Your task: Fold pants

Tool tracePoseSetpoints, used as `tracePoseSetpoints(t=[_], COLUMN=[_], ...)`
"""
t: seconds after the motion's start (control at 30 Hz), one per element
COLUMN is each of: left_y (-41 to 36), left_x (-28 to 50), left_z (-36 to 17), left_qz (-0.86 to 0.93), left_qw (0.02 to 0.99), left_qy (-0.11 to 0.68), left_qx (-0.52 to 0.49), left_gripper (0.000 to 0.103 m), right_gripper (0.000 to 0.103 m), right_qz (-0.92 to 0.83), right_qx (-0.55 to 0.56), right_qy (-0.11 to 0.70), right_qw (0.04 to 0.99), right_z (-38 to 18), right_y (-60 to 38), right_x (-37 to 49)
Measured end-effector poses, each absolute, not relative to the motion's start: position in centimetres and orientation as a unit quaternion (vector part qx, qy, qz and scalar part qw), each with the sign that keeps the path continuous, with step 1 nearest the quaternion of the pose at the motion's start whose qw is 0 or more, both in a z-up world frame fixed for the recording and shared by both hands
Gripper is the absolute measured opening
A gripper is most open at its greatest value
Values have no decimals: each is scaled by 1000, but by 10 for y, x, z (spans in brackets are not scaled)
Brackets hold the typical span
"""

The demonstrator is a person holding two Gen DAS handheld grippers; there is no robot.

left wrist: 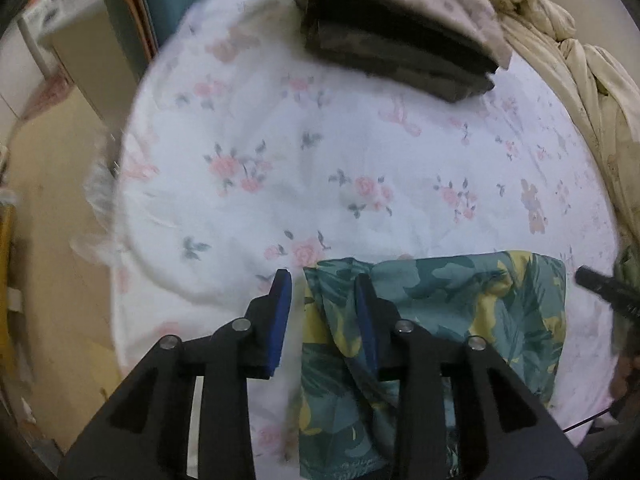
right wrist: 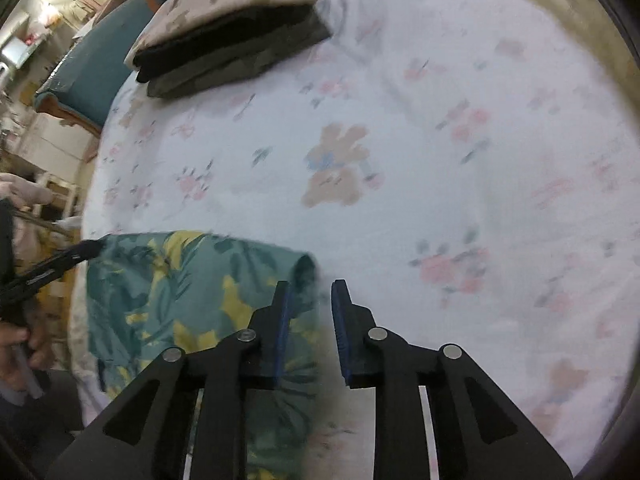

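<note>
The pants (left wrist: 460, 312) are teal with yellow leaf print, folded into a compact rectangle on the floral bed sheet (left wrist: 320, 140). My left gripper (left wrist: 324, 276) is open over their left edge, with cloth bunched between the fingers. In the right wrist view the pants (right wrist: 168, 292) lie at lower left. My right gripper (right wrist: 310, 286) is open over their right edge, the left finger (right wrist: 280, 320) above the cloth, the right one over the sheet (right wrist: 440, 140). The frames are blurred.
A stack of folded clothes (left wrist: 400, 40) lies at the far side of the bed, also in the right wrist view (right wrist: 228, 40). A crumpled beige quilt (left wrist: 580, 80) runs along the right. The bed's left edge drops to the floor (left wrist: 48, 200). A teal chair (right wrist: 92, 68) stands beyond.
</note>
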State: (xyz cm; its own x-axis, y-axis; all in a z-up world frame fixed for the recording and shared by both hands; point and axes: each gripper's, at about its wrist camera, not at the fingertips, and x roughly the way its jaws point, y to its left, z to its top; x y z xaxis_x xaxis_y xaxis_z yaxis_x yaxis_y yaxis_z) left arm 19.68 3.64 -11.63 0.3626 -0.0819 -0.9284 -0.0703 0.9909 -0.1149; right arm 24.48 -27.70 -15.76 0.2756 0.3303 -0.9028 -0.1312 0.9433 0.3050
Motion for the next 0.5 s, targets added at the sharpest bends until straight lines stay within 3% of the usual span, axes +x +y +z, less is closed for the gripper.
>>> tracePoseSetpoints(t=[0.13, 0.37, 0.5], left_y=[-2, -37, -26], left_x=[183, 164, 150], left_z=[-104, -159, -167], left_qz=[-75, -116, -124], left_qw=[837, 753, 747], left_qy=[539, 647, 653], left_qx=[-56, -22, -4], left_gripper=[28, 28, 29], right_gripper=[23, 22, 20], right_qz=[227, 267, 253], right_qx=[132, 51, 43], right_qy=[561, 637, 669], right_qw=[785, 721, 698], right_z=[-141, -186, -203], right_y=[-259, -202, -217], right_x=[237, 215, 205])
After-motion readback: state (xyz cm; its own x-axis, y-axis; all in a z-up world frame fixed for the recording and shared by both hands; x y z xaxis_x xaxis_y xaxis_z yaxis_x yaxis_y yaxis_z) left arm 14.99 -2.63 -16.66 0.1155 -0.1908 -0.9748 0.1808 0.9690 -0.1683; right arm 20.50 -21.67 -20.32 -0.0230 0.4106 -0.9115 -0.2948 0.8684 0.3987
